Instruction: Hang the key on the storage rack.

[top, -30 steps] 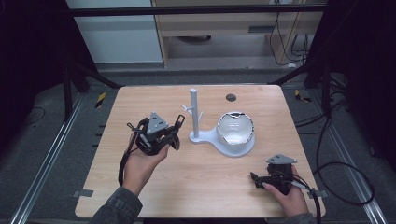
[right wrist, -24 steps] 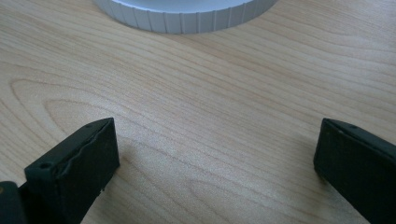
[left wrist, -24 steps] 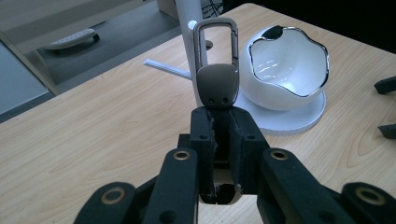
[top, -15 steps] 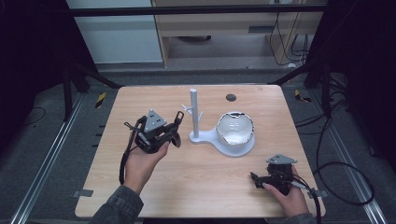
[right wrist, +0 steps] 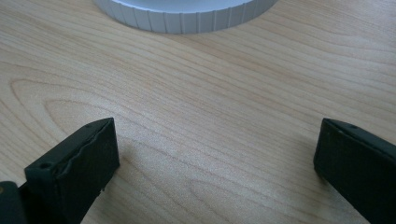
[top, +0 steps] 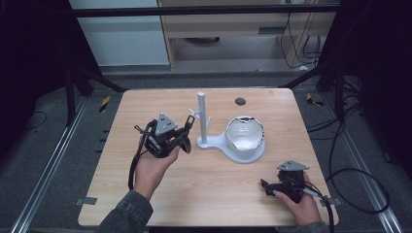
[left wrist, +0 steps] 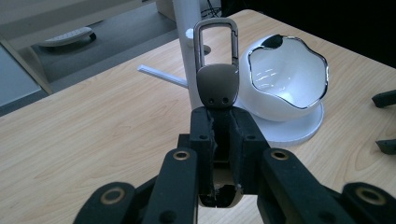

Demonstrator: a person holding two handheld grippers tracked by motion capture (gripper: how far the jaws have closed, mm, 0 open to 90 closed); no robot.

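My left gripper (top: 184,135) is shut on a grey-brown key clip (left wrist: 215,70) whose metal carabiner loop sticks out past the jaws. In the left gripper view the loop stands just in front of the white pole (left wrist: 187,42) of a peg stand (top: 202,116). A thin peg (left wrist: 161,76) juts out to the left of the pole. A white bowl (top: 244,133) sits on the stand's round base (right wrist: 187,14). At the table's front right my right gripper (top: 266,187) rests low over the wood. It is open, with bare table between its jaws (right wrist: 215,154).
The wooden table (top: 145,104) has a small dark round spot (top: 239,101) behind the bowl. Cables trail from both grippers. Black frame bars and floor rails run around the table.
My left gripper has edged slightly right, toward the stand's pole, with the key clip still held. The right gripper has not moved.
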